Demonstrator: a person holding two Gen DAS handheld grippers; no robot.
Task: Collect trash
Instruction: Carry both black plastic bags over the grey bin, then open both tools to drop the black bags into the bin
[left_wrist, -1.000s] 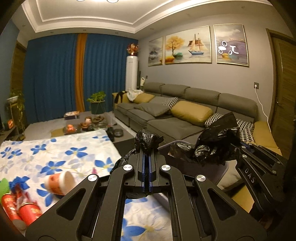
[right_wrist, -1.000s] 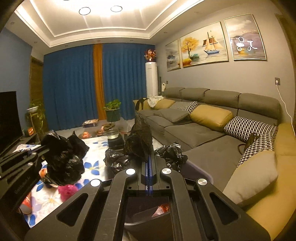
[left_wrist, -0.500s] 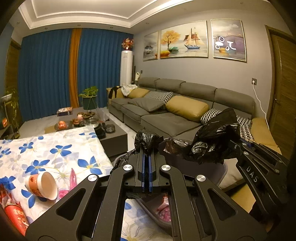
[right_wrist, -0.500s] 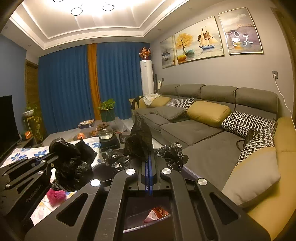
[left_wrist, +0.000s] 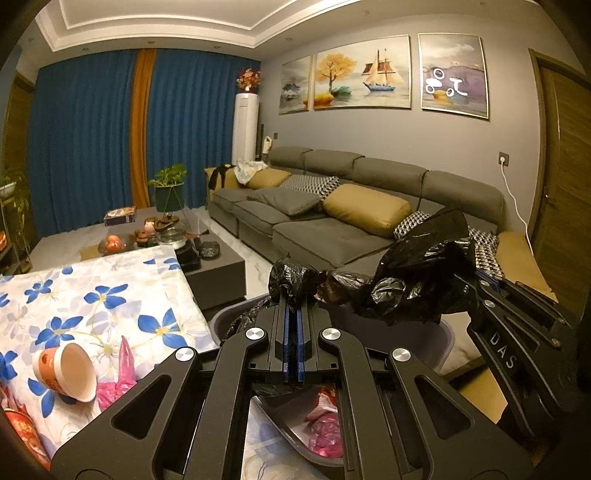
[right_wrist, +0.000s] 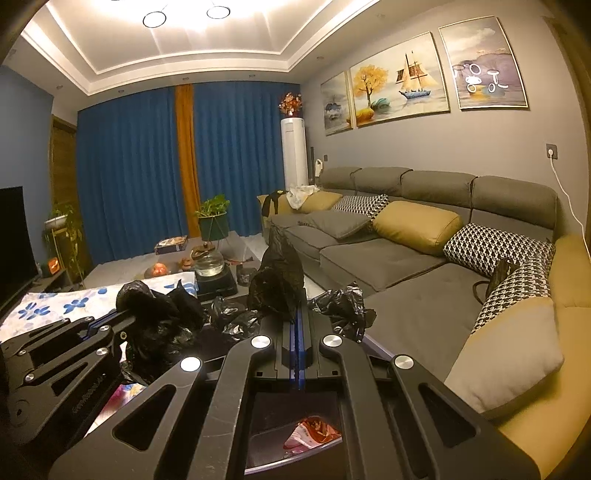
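My left gripper (left_wrist: 293, 306) is shut on one edge of a black trash bag (left_wrist: 291, 282). My right gripper (right_wrist: 297, 314) is shut on the bag's other edge (right_wrist: 279, 280). The bag hangs between them over a grey bin (left_wrist: 445, 338), with black plastic spread along the rim. The right gripper shows at the right of the left wrist view (left_wrist: 480, 291), and the left gripper at the left of the right wrist view (right_wrist: 122, 317). Pink and red wrappers (left_wrist: 325, 432) lie inside the bin, also seen in the right wrist view (right_wrist: 312, 430).
A table with a blue-flower cloth (left_wrist: 92, 295) stands left of the bin. On it lie a tipped orange paper cup (left_wrist: 68, 371), a pink wrapper (left_wrist: 118, 380) and red cans (left_wrist: 22, 439). A grey sofa (left_wrist: 332, 229) runs along the right. A dark coffee table (left_wrist: 218, 266) stands behind.
Both grippers have moved forward and a little apart with the bag edges, and the bin's inside shows more. The cup and table have slid back in the left wrist view.
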